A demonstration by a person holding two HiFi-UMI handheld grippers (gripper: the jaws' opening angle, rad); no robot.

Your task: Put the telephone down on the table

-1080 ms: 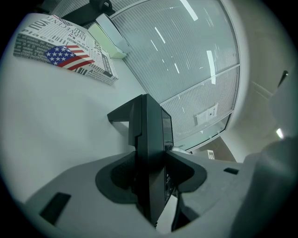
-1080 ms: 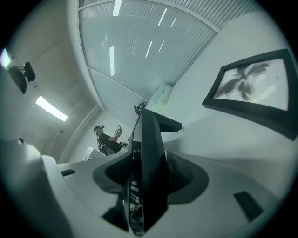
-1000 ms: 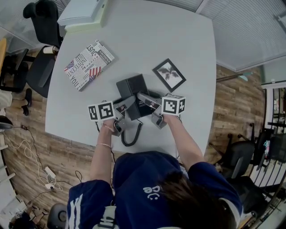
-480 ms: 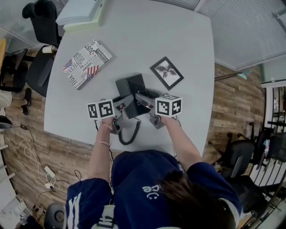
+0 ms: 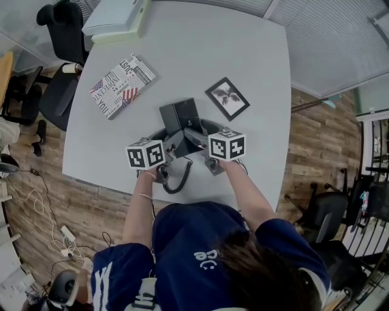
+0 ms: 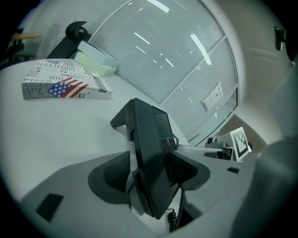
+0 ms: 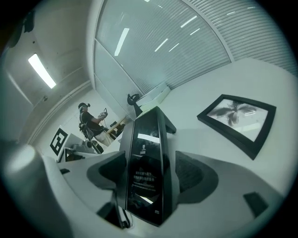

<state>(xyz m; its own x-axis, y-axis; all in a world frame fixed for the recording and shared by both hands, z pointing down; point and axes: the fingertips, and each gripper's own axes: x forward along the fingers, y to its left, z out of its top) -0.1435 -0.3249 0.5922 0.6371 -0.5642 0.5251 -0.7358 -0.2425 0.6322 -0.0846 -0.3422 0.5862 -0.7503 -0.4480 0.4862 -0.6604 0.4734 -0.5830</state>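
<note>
The black telephone (image 5: 178, 116) lies on the white table (image 5: 243, 54), and its coiled cord (image 5: 178, 180) trails toward the near edge. My left gripper (image 5: 172, 144) comes at it from the left and my right gripper (image 5: 193, 136) from the right. Both pairs of jaws have just been opening, with the phone's body still between them. In the left gripper view the telephone (image 6: 149, 139) stands on edge between the pads of my left gripper (image 6: 149, 179). The right gripper view shows the telephone (image 7: 146, 144) with slim gaps to the pads of my right gripper (image 7: 146, 174).
A black picture frame (image 5: 228, 99) lies just right of the phone, also in the right gripper view (image 7: 237, 118). A flag-printed magazine (image 5: 121, 86) lies far left. A white and green box stack (image 5: 115, 18) sits at the far corner. An office chair (image 5: 61, 61) stands beyond the left edge.
Both grippers have rolled and their marker cubes have drawn closer together. The jaws of both have spread wider round the telephone, which has stayed almost where it was.
</note>
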